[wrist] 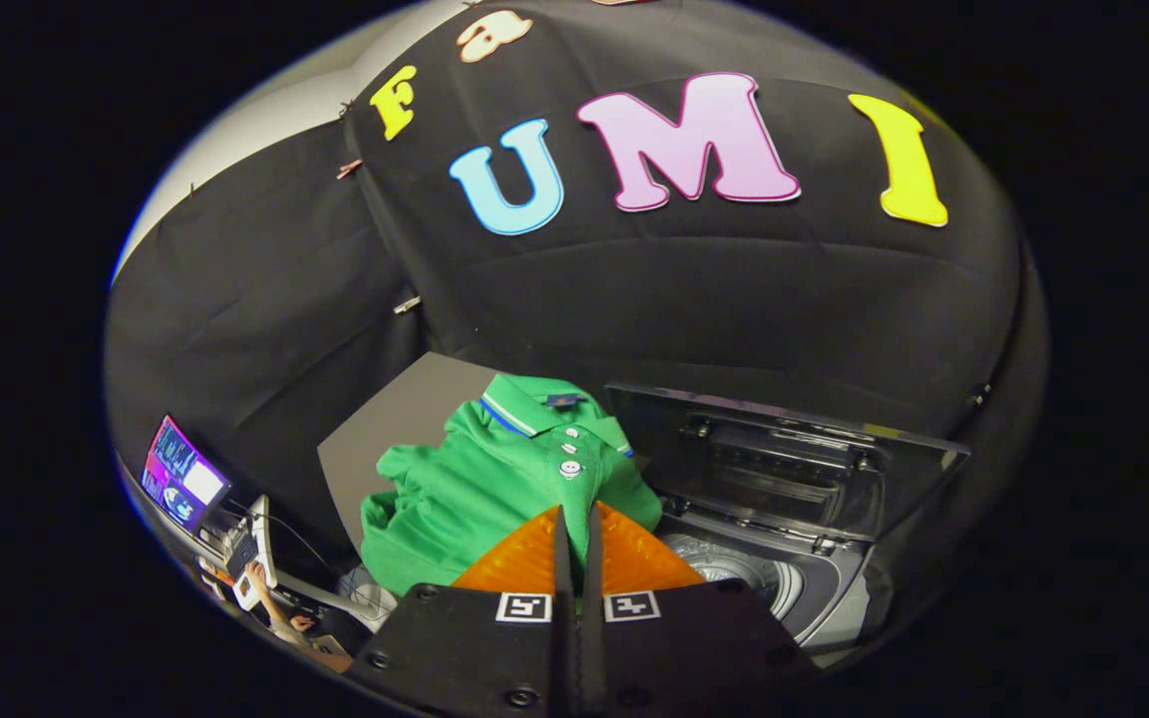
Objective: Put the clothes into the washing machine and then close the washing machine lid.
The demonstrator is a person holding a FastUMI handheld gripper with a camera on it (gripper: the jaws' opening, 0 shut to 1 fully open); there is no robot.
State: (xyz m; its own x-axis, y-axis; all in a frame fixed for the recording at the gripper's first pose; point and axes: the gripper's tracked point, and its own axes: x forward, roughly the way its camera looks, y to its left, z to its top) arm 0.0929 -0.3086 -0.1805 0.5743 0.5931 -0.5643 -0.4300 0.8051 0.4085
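Fisheye view from atop the gripper, looking forward along its fingers

The camera sits above and close to the green shirt; it faces the booth's black wall; the washing machine lies just beyond, lid raised.

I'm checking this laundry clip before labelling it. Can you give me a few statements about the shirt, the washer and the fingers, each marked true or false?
1. The fingers are shut on the green polo shirt. True.
2. The washing machine lid is closed. False: it stands open, with the drum visible below.
3. The shirt is fully inside the drum. False: it hangs from the fingers, beside the opening.
4. The shirt's collar has a striped edge. True.
5. The fingers' pads are blue. False: they are orange.
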